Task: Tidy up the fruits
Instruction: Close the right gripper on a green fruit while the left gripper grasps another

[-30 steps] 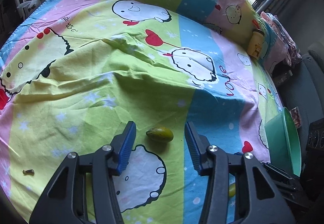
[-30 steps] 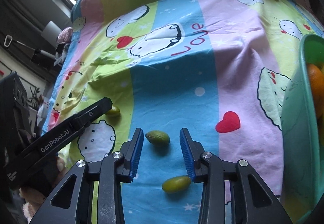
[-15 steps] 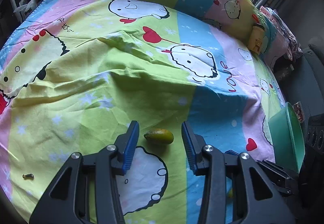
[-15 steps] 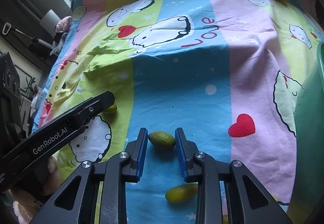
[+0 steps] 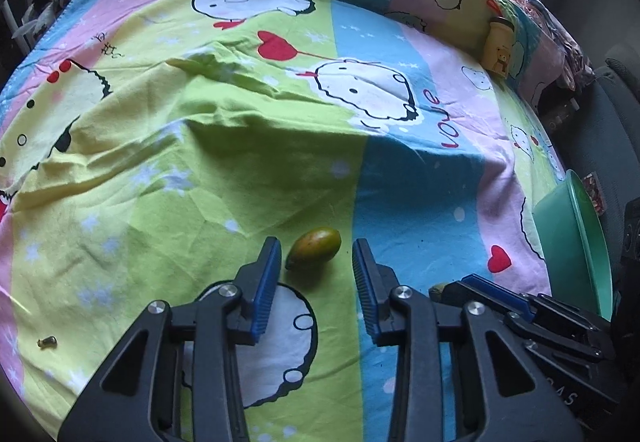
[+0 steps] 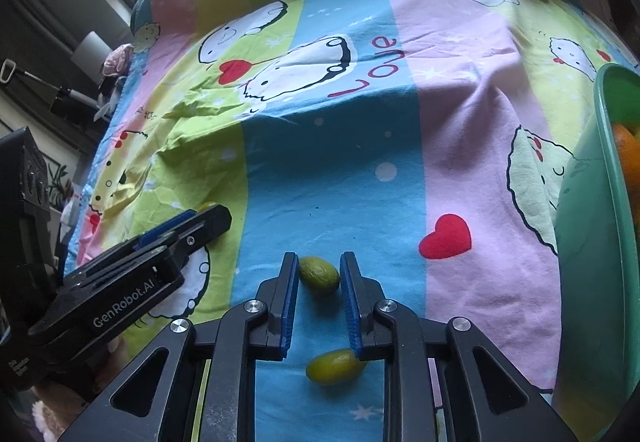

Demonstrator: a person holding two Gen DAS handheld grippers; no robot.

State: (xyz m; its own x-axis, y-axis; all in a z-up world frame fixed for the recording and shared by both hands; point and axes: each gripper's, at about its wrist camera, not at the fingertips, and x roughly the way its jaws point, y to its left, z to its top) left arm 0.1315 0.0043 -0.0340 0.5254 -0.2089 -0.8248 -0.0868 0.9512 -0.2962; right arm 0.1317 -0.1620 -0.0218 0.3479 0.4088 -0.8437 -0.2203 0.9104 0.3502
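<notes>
left gripper [image 5: 314, 262] closing around fruit [image 5: 313, 253] | right gripper [image 6: 319, 274] clamps olive [image 6: 319, 275]

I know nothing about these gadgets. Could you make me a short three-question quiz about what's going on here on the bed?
1. True or false: the right gripper has its pads against a small green fruit.
2. What colour stripe does the left gripper's fruit lie on?
A. pink
B. yellow-green
C. blue
3. Where is the orange fruit?

Key
1. True.
2. B; the left gripper is closing around it, pads not yet touching.
3. Inside the green basin at the bed's edge.
</notes>
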